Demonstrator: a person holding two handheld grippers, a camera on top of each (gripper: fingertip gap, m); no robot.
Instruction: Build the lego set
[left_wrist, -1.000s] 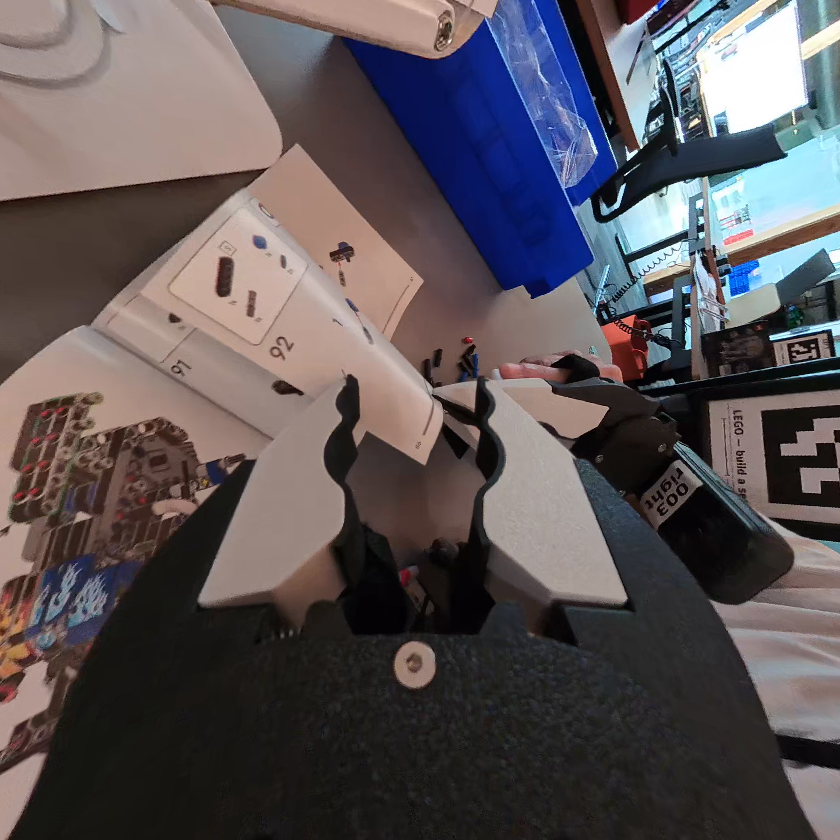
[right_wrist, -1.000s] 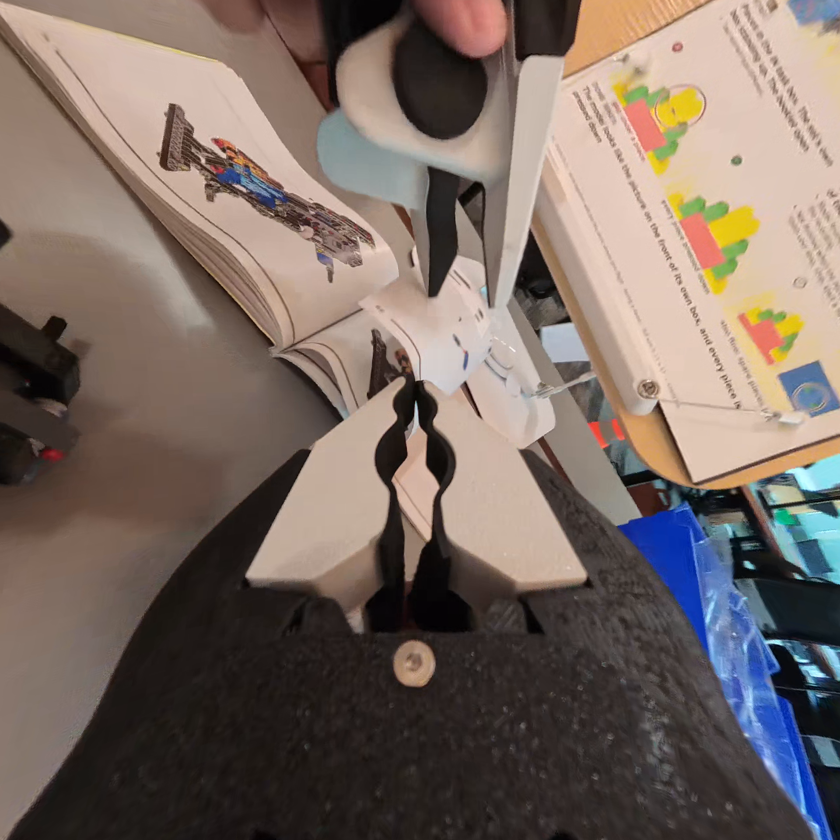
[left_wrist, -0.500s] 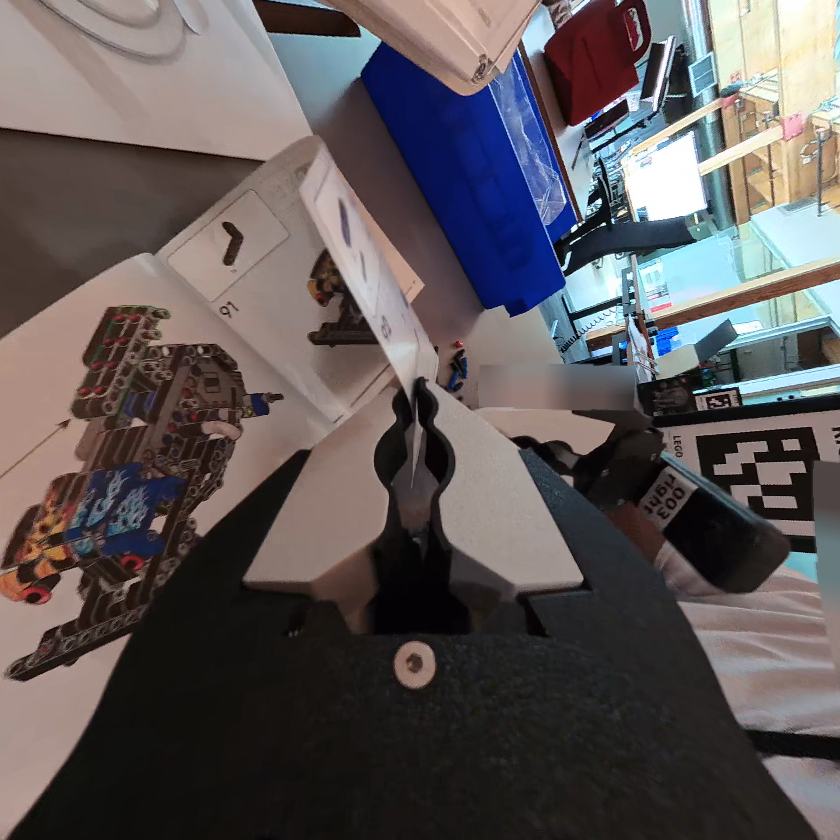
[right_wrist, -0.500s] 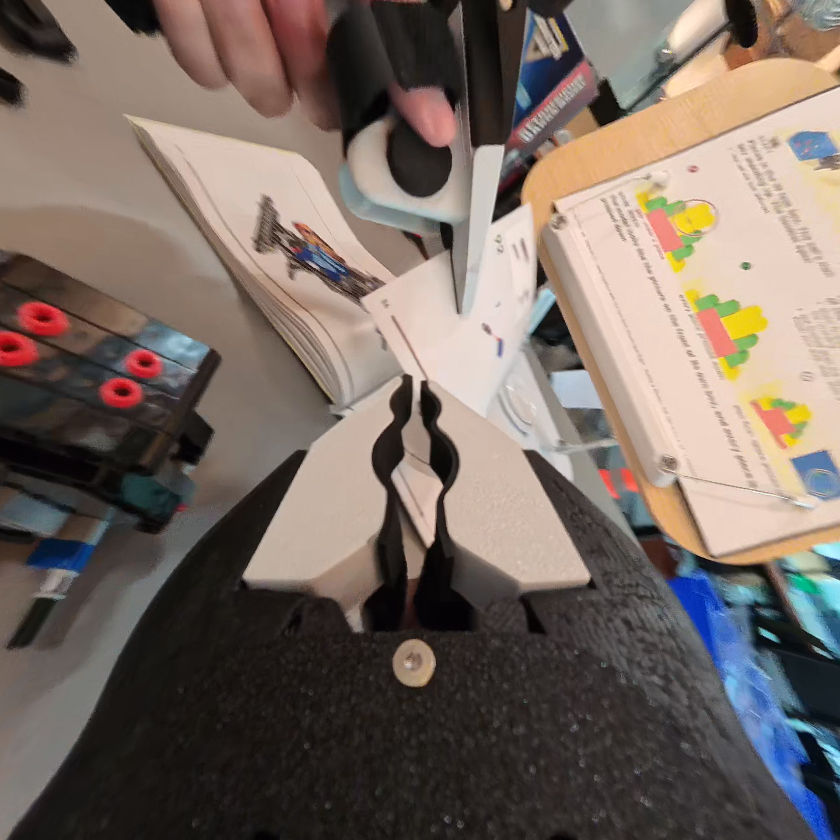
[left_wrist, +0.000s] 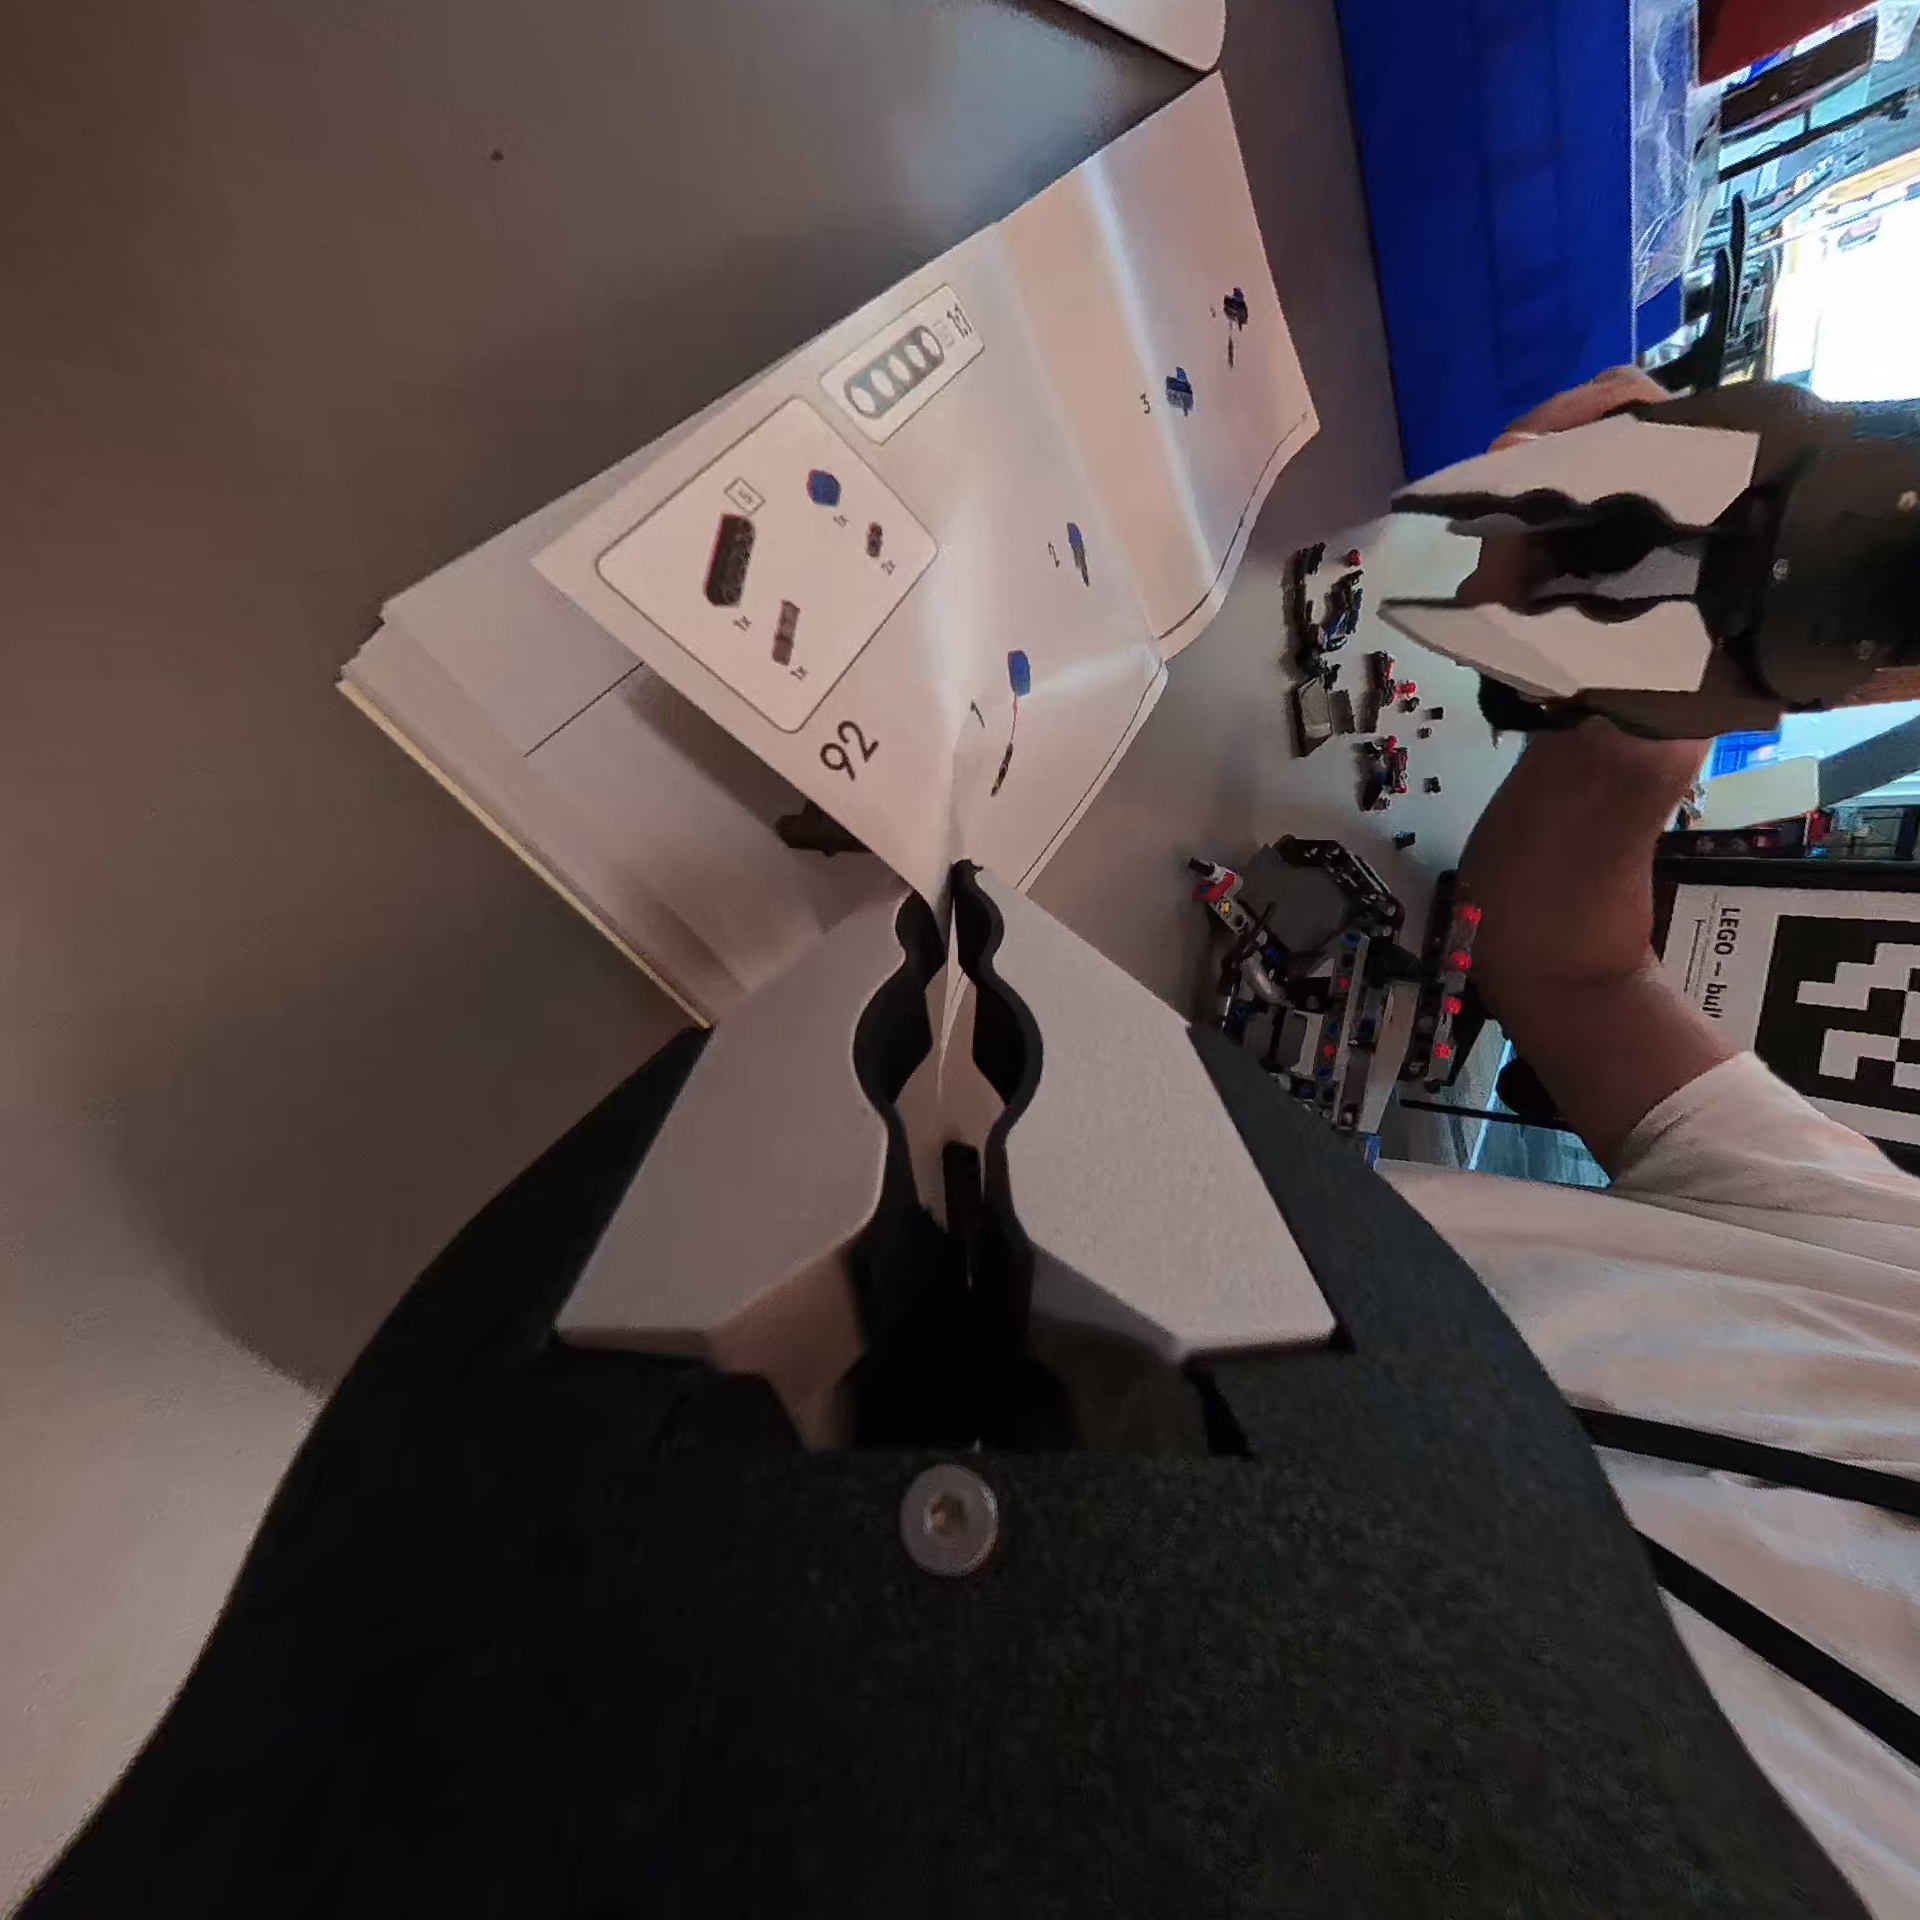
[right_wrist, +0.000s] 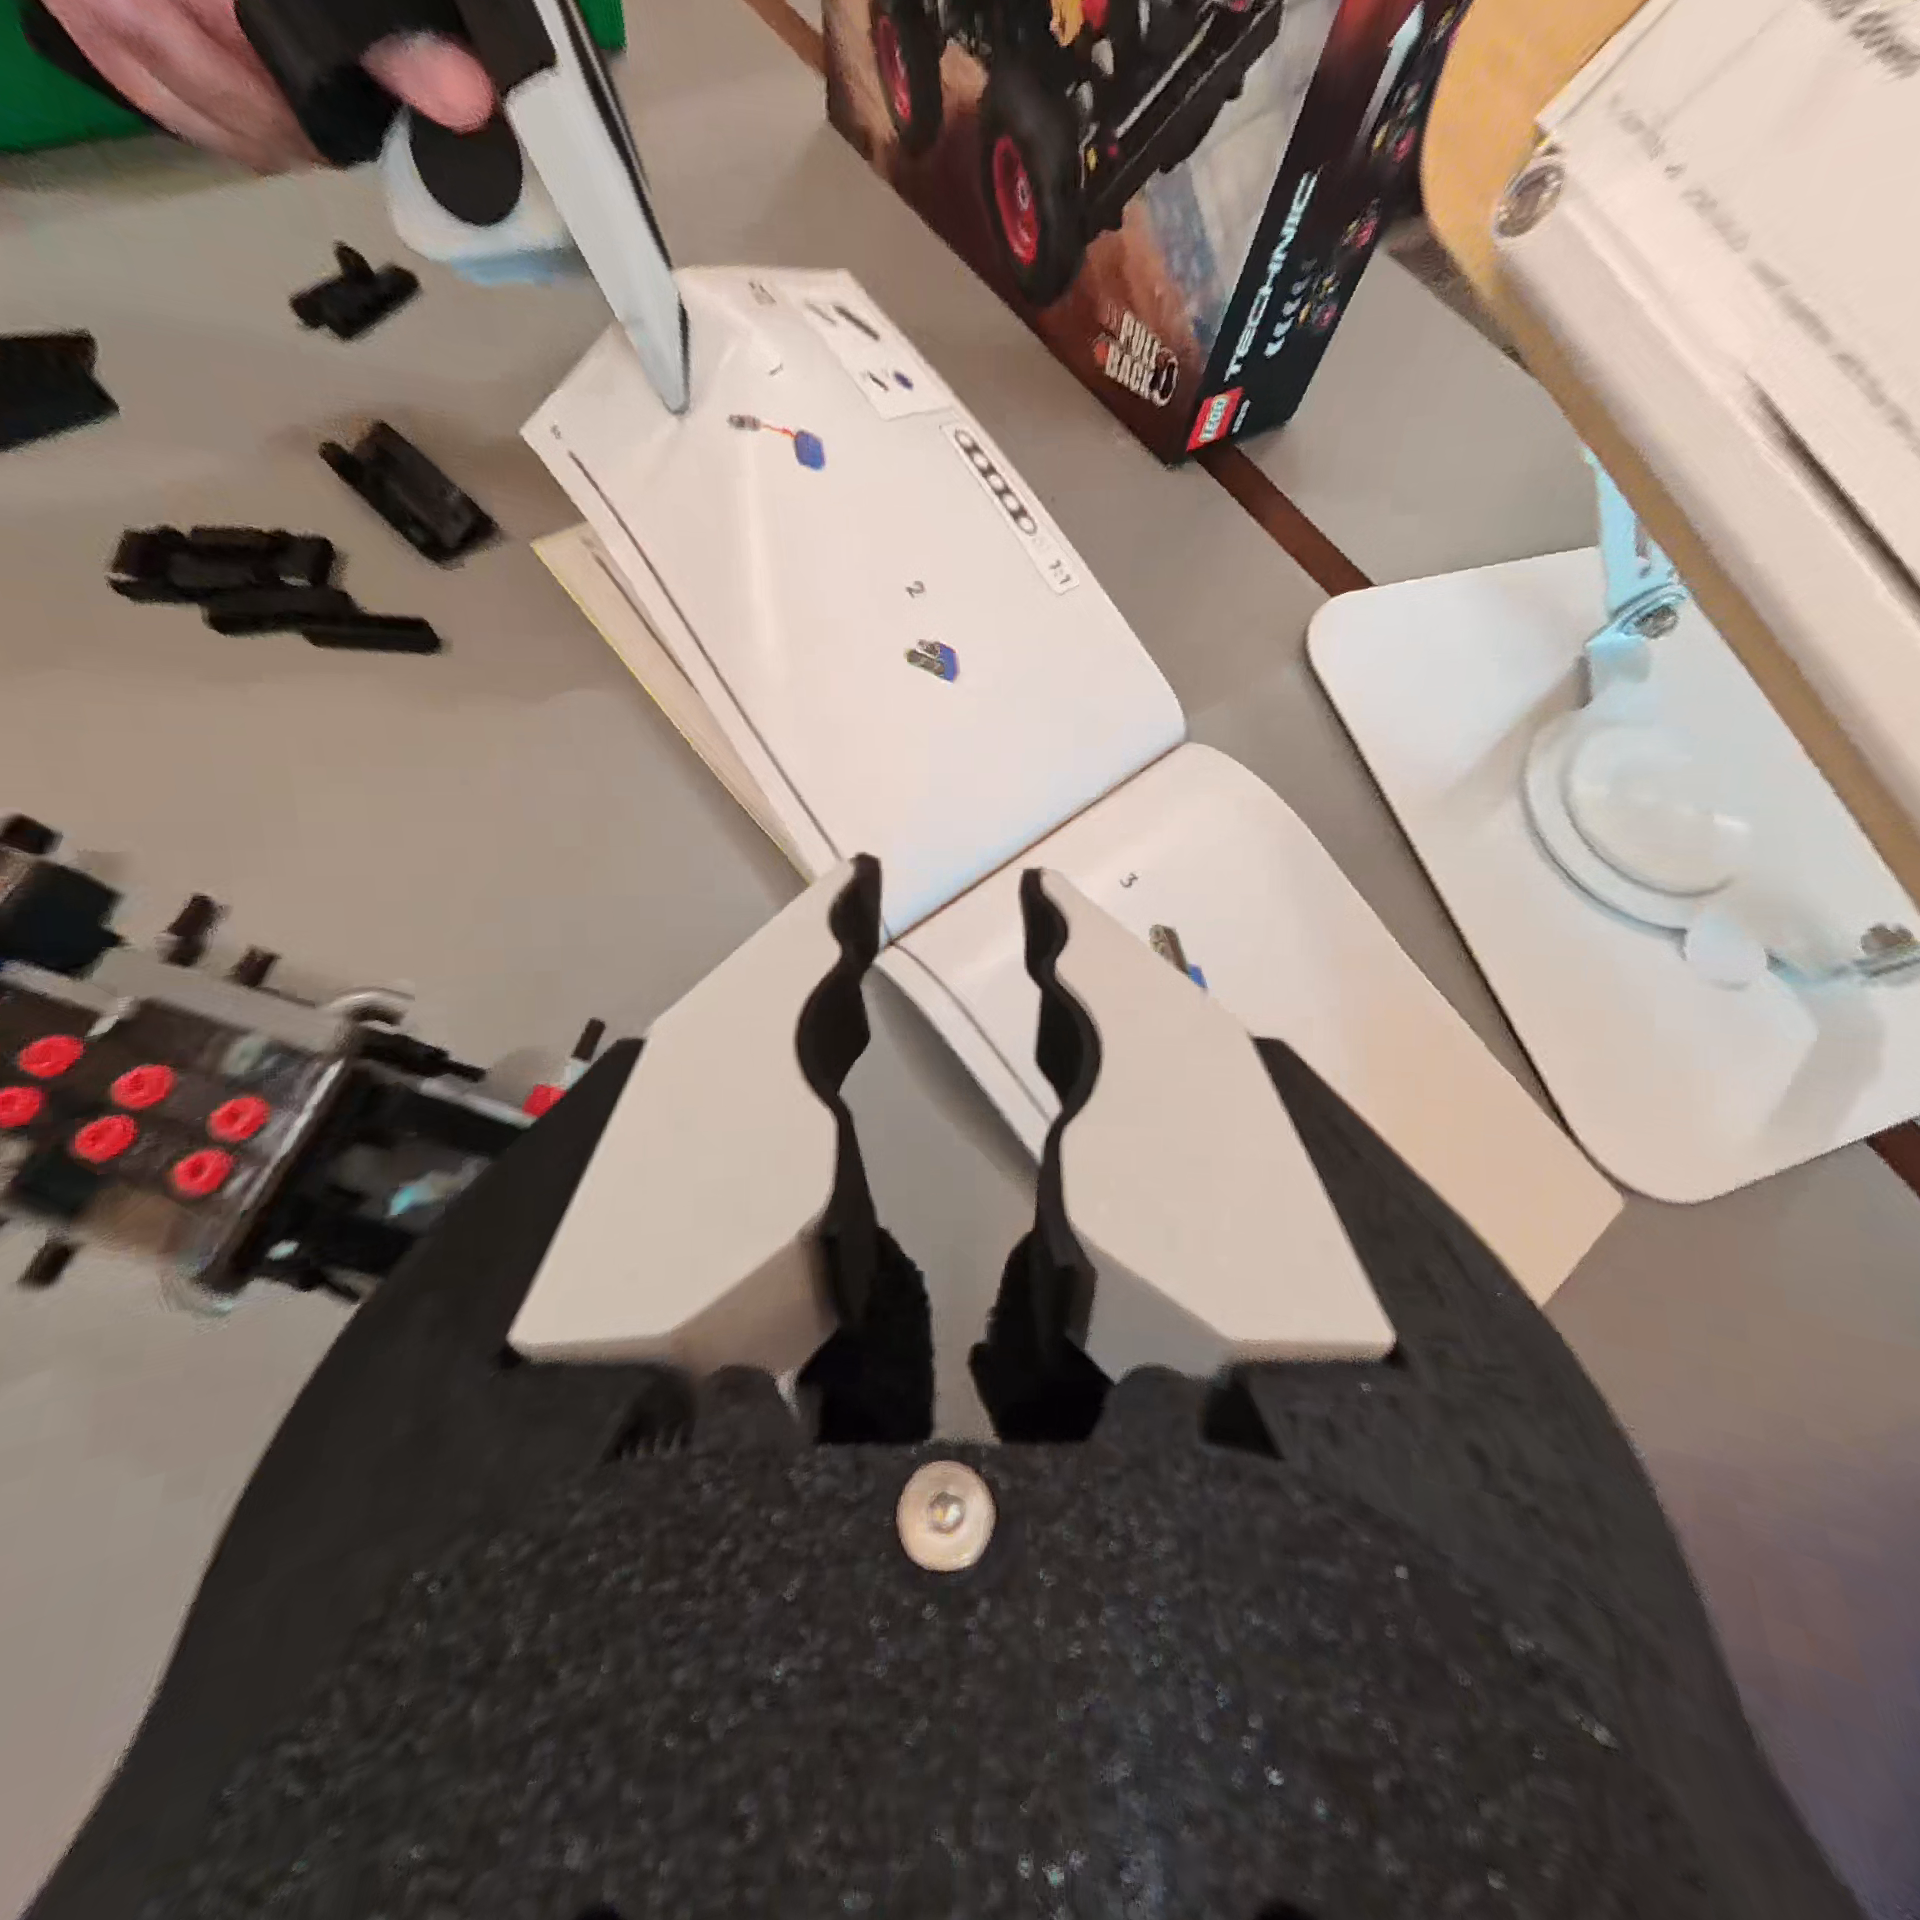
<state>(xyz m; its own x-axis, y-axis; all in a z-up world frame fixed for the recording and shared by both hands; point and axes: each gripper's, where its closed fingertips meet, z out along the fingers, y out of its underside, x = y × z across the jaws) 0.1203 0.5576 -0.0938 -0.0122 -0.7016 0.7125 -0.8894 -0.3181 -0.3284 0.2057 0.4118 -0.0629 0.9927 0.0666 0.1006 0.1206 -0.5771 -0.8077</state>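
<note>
The instruction booklet (right_wrist: 883, 582) lies open on the grey table. My left gripper (left_wrist: 951, 883) is shut on the edge of one page (left_wrist: 935, 540) and holds it turned over; it also shows in the right wrist view (right_wrist: 670, 384), pinching that page's corner. My right gripper (right_wrist: 948, 883) is open and empty, just above the booklet's spine; it shows in the left wrist view (left_wrist: 1387, 561), held in the air. The partly built black model with red pins (right_wrist: 156, 1122) stands left of my right gripper and shows in the left wrist view (left_wrist: 1330, 987).
Loose black pieces (right_wrist: 260, 582) lie left of the booklet, and small parts (left_wrist: 1351, 665) lie beyond it. The set's box (right_wrist: 1195, 208) stands behind. A white stand base (right_wrist: 1558, 883) and its board with a sheet (right_wrist: 1714, 208) are on the right. A blue bin (left_wrist: 1486, 208) stands farther off.
My left gripper shut on the page and carried it over to the other side. My right gripper opened, let go of the page and drew back above the booklet.
</note>
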